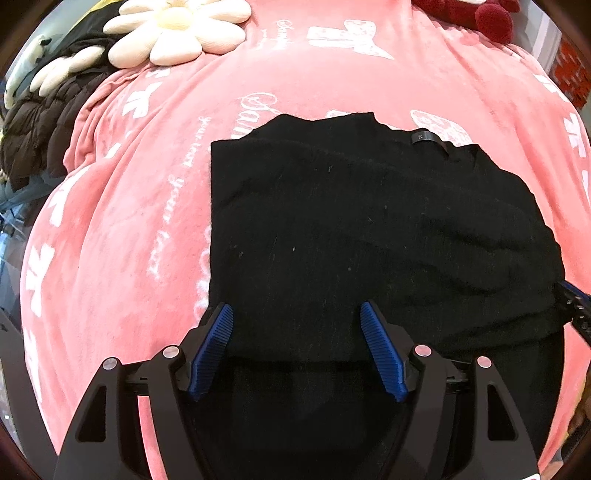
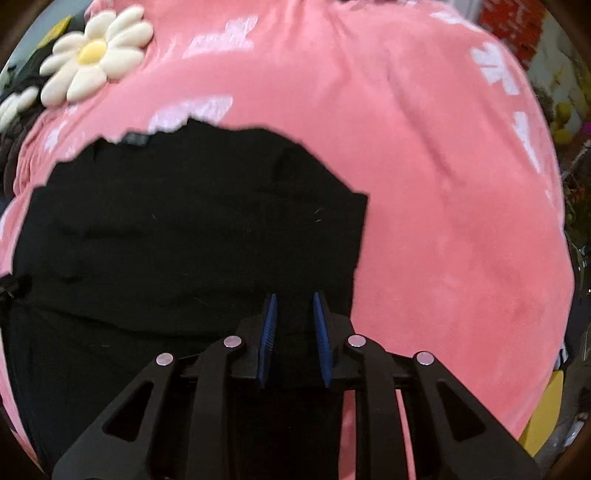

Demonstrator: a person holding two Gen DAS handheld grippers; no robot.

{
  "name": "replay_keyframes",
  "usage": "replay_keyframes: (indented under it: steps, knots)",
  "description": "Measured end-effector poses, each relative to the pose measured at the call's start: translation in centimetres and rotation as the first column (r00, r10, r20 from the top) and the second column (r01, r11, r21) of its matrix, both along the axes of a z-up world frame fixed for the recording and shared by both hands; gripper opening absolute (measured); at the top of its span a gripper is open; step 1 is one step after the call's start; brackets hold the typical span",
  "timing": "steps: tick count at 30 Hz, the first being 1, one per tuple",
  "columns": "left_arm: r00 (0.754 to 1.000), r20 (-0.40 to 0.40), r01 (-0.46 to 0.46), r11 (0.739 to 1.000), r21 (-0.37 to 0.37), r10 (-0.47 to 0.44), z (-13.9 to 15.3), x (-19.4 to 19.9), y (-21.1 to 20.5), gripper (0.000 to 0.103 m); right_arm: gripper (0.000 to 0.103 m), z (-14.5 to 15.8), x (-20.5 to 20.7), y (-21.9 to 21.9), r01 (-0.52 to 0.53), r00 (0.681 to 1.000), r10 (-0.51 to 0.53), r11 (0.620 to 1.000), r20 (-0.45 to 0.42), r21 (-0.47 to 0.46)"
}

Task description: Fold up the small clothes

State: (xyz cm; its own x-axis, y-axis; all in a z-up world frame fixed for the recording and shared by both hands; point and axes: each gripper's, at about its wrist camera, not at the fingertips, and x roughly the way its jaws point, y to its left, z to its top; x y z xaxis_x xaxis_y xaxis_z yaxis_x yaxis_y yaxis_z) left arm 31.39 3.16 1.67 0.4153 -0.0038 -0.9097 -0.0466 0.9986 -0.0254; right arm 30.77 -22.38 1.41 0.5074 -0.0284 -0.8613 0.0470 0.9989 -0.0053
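Note:
A black garment (image 1: 351,221) lies partly folded on a pink blanket (image 1: 122,229), with a small label near its far edge. My left gripper (image 1: 297,314) is open, its blue pads wide apart just above the garment's near left part. In the right wrist view the same garment (image 2: 184,236) fills the left half. My right gripper (image 2: 294,301) hovers over the garment's near right corner with a narrow gap between its pads and nothing held. The right gripper's tip shows at the right edge of the left wrist view (image 1: 576,306).
A daisy-shaped cushion (image 1: 177,29) and a dark puffer jacket (image 1: 40,114) lie at the far left. A red plush item (image 1: 491,18) sits at the far right. The cushion also shows in the right wrist view (image 2: 96,51). The pink blanket (image 2: 461,221) stretches right.

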Motion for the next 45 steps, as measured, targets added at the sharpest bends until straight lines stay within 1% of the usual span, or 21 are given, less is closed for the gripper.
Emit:
replay_keyframes:
  steps: [2, 5, 11, 15, 17, 18, 20, 22, 25, 27, 28, 29, 33, 35, 36, 37, 40, 42, 43, 44, 45]
  knots:
    - [1.000, 0.001, 0.012, 1.000, 0.008, -0.012, 0.4, -0.6, 0.1, 0.070, 0.020, 1.8, -1.5, 0.0, 0.002, 0.999, -0.005, 0.998, 0.042, 0.062]
    - [1.000, 0.005, 0.029, 0.999, 0.020, -0.029, 1.1, -1.8, 0.1, 0.070, 0.020, 2.8, -3.4, 0.7, -0.008, 0.998, 0.005, 0.998, 0.057, 0.055]
    - [0.998, 0.004, 0.056, 0.998, 0.021, -0.056, 2.3, -5.8, 0.3, 0.070, 0.021, 2.0, -9.0, 0.2, 0.024, 0.999, -0.026, 0.995, 0.023, 0.101]
    - [0.998, -0.001, 0.070, 0.997, 0.023, -0.070, 2.8, -8.9, 0.3, 0.070, 0.023, 1.0, -14.0, 0.1, 0.037, 0.999, -0.036, 0.994, -0.012, 0.107]
    - [0.997, -0.007, 0.075, 0.997, 0.020, -0.075, 2.9, -10.6, 0.1, 0.070, 0.030, 0.7, -15.4, 0.1, 0.043, 0.999, -0.040, 0.993, -0.024, 0.107]
    - [0.997, -0.012, 0.078, 0.997, 0.020, -0.078, 2.9, -11.5, 0.1, 0.070, 0.032, 0.6, -16.2, 0.1, 0.044, 0.999, -0.041, 0.994, -0.028, 0.104]
    - [0.996, -0.023, 0.088, 0.996, 0.024, -0.087, 2.7, -13.2, -0.1, 0.070, 0.039, 0.4, -18.3, -0.1, 0.053, 0.998, -0.050, 0.994, -0.034, 0.097]
    - [0.995, -0.034, 0.092, 0.995, 0.032, -0.091, 2.3, -15.1, -0.3, 0.070, 0.041, 0.3, -19.9, -0.3, 0.059, 0.998, -0.056, 0.994, -0.042, 0.093]
    - [0.994, -0.060, 0.097, 0.995, 0.021, -0.096, 1.7, -17.4, -0.4, 0.070, 0.041, -0.2, -22.1, -0.5, 0.066, 0.996, -0.061, 0.994, -0.061, 0.084]
    - [0.991, -0.081, 0.109, 0.994, 0.024, -0.107, 1.0, -19.1, -0.5, 0.070, 0.046, -0.5, -23.2, -0.5, 0.070, 0.995, -0.065, 0.995, -0.073, 0.071]
    - [0.990, -0.093, 0.113, 0.993, 0.029, -0.110, 0.6, -20.1, -0.6, 0.070, 0.053, -0.7, -24.0, -0.6, 0.075, 0.994, -0.070, 0.995, -0.079, 0.063]
    - [0.989, -0.102, 0.113, 0.993, 0.027, -0.109, 0.3, -20.9, -0.5, 0.070, 0.056, -0.8, -24.6, -0.6, 0.077, 0.994, -0.071, 0.995, -0.081, 0.062]
    - [0.986, -0.138, 0.099, 0.995, 0.011, -0.097, -0.6, -23.7, -0.2, 0.070, 0.058, -0.9, -26.3, -0.2, 0.075, 0.993, -0.069, 0.995, -0.096, 0.064]
    - [0.984, -0.155, 0.082, 0.997, -0.011, -0.083, -1.1, -24.9, 0.1, 0.070, 0.071, -1.1, -26.9, 0.2, 0.075, 0.992, -0.070, 0.996, -0.105, 0.053]
    - [0.984, -0.161, 0.069, 0.997, -0.028, -0.073, -1.3, -25.4, 0.4, 0.071, 0.071, -1.4, -27.1, 0.5, 0.071, 0.991, -0.065, 0.996, -0.117, 0.052]
    - [0.985, -0.163, 0.045, 0.997, -0.062, -0.054, -1.6, -26.1, 0.9, 0.073, 0.071, -1.5, -27.1, 0.6, 0.068, 0.990, -0.061, 0.996, -0.125, 0.056]
    - [0.986, -0.168, -0.024, 0.992, -0.127, 0.002, -2.5, -27.5, 2.4, 0.074, 0.072, -2.1, -27.2, 0.7, 0.073, 0.987, -0.064, 0.996, -0.148, 0.052]
    - [0.979, -0.195, -0.090, 0.982, -0.168, 0.056, -3.2, -28.1, 3.7, 0.074, 0.074, -2.5, -27.2, 0.7, 0.084, 0.984, -0.077, 0.996, -0.159, 0.038]
    - [0.977, -0.201, -0.109, 0.977, -0.185, 0.071, -3.4, -28.2, 4.2, 0.074, 0.078, -2.7, -27.2, 0.7, 0.090, 0.982, -0.084, 0.995, -0.168, 0.031]
    - [0.976, -0.200, -0.133, 0.968, -0.213, 0.090, -3.4, -28.3, 4.6, 0.074, 0.081, -3.0, -27.1, 0.5, 0.102, 0.979, -0.096, 0.994, -0.181, 0.025]
    - [0.975, -0.196, -0.149, 0.962, -0.229, 0.104, -3.5, -28.6, 5.0, 0.074, 0.081, -3.2, -27.0, 0.4, 0.110, 0.977, -0.103, 0.994, -0.187, 0.024]
